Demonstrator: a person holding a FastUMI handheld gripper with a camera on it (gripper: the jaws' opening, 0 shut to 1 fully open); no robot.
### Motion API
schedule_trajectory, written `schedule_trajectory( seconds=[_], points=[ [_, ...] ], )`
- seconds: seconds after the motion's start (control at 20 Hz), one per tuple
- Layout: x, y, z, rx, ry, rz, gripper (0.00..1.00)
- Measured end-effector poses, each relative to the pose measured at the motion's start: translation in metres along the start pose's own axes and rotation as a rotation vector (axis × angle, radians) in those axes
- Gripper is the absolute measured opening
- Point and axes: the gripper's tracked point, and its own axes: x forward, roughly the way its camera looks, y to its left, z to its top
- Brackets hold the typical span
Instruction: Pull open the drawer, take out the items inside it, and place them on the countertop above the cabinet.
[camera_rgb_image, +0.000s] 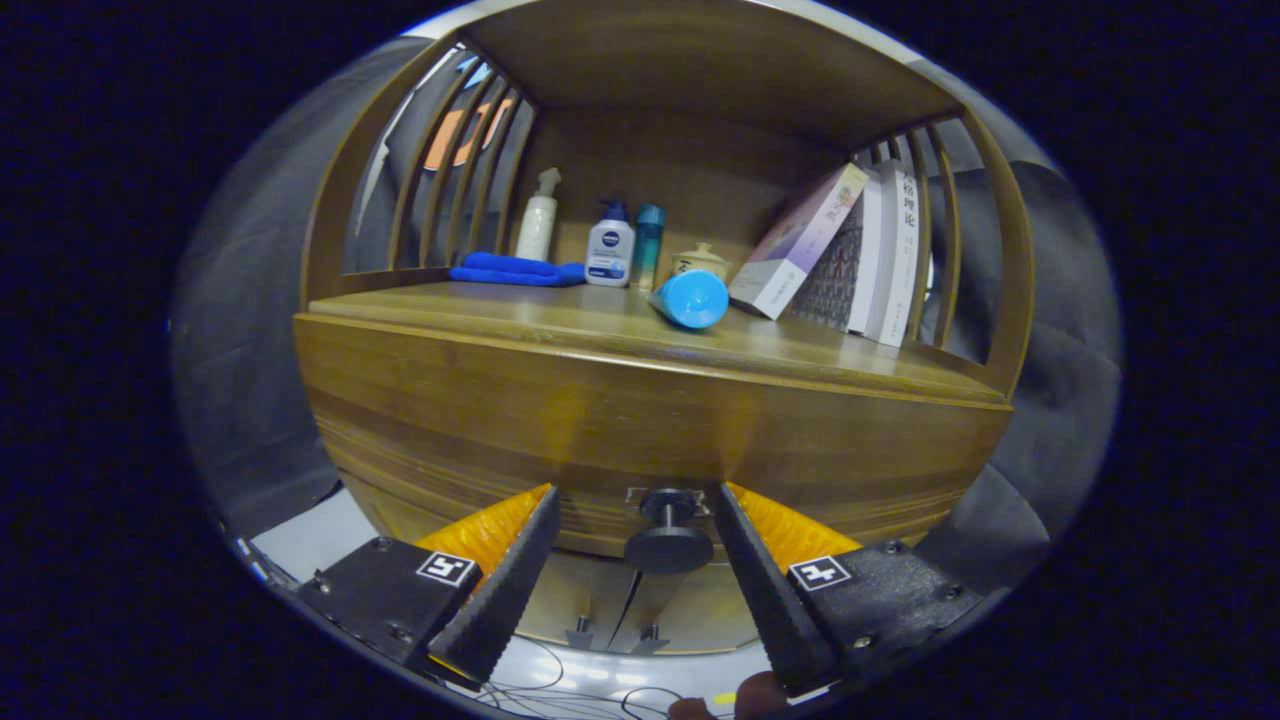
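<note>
A wooden cabinet fills the scene, its closed drawer front (640, 420) right before me. The drawer's dark round knob (668, 540) sits between my two fingers, which stand apart on either side of it without touching. My gripper (640, 510) is open, close against the drawer front. The countertop (560, 320) lies above the drawer, under a wooden shelf roof. The inside of the drawer is hidden.
On the countertop stand a white spray bottle (538, 222), a pump bottle (609, 250), a teal bottle (648, 245), a small lidded jar (701, 262) and leaning books (850, 255). A folded blue cloth (515, 270) and a blue cup on its side (692, 298) lie there too. Slatted wooden sides close both ends.
</note>
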Motion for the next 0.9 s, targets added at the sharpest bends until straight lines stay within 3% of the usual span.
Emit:
schedule_trajectory(
  seconds=[0.2, 0.5, 0.9],
  points=[
    [-0.068, -0.008, 0.027, 0.019, -0.098, 0.038, 0.99],
    [-0.165, -0.022, 0.015, 0.091, -0.129, 0.078, 0.99],
    [-0.277, -0.033, 0.04, 0.128, -0.24, 0.118, 0.99]
  ],
)
